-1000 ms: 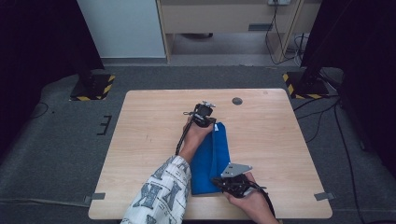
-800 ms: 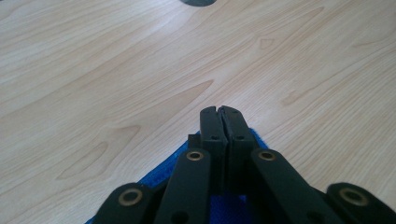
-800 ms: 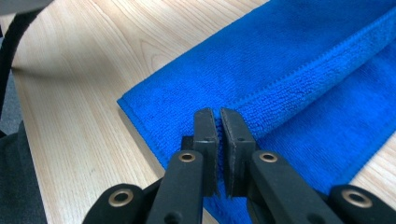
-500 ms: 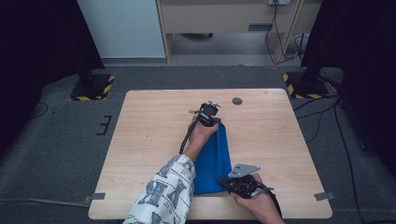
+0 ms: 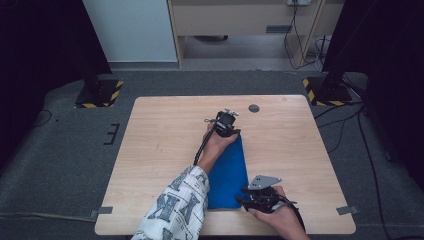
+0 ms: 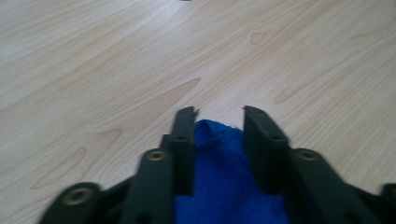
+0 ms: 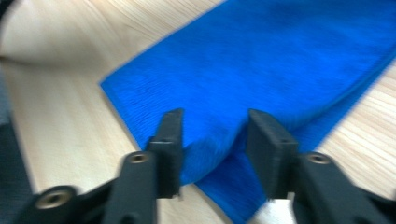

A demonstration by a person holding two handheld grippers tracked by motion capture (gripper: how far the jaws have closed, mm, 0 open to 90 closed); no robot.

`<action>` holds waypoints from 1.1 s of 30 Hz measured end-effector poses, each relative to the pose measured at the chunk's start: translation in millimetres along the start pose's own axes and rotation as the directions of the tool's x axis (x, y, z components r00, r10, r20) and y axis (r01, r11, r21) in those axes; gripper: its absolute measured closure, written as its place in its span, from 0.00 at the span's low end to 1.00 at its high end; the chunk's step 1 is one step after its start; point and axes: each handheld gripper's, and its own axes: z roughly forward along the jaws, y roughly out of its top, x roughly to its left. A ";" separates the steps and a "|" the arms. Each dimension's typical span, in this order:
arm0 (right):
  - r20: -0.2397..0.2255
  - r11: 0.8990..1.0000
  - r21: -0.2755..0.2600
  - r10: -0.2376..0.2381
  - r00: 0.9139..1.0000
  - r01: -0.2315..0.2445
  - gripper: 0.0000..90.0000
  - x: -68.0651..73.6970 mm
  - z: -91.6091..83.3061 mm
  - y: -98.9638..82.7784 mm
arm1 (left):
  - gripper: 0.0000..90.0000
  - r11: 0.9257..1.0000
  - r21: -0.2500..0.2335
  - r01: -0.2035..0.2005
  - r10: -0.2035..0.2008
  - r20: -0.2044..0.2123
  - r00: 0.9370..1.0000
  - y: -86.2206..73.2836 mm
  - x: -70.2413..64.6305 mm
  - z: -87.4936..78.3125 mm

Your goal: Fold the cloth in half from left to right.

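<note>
With both grippers' jaws just parted around the blue cloth [image 5: 229,172], we lift the left gripper [image 6: 219,116] and right gripper [image 7: 215,121] straight up, snagging no fold.

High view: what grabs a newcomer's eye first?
The blue cloth, folded into a long strip mid-table on the pale wooden table. The left gripper sits at its far end, the right gripper at its near end; both have just been opening their jaws, cloth between them.
</note>
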 end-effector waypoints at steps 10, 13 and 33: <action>0.078 1.000 -0.003 0.026 0.997 -0.025 0.23 -8.1 -2.1 -0.4 | 0.20 0.997 -0.079 -0.014 0.017 0.040 0.999 -1.7 8.0 -31.4; 0.085 1.000 0.000 0.030 0.996 -0.030 0.18 -13.6 0.4 3.8 | 0.17 0.995 -0.094 -0.009 0.015 0.062 0.998 -3.2 12.4 -39.2; 0.123 0.999 -0.035 0.009 0.992 -0.005 0.12 -57.1 24.0 39.0 | 0.10 0.995 -0.061 -0.080 0.081 0.026 0.996 -31.0 29.1 -73.1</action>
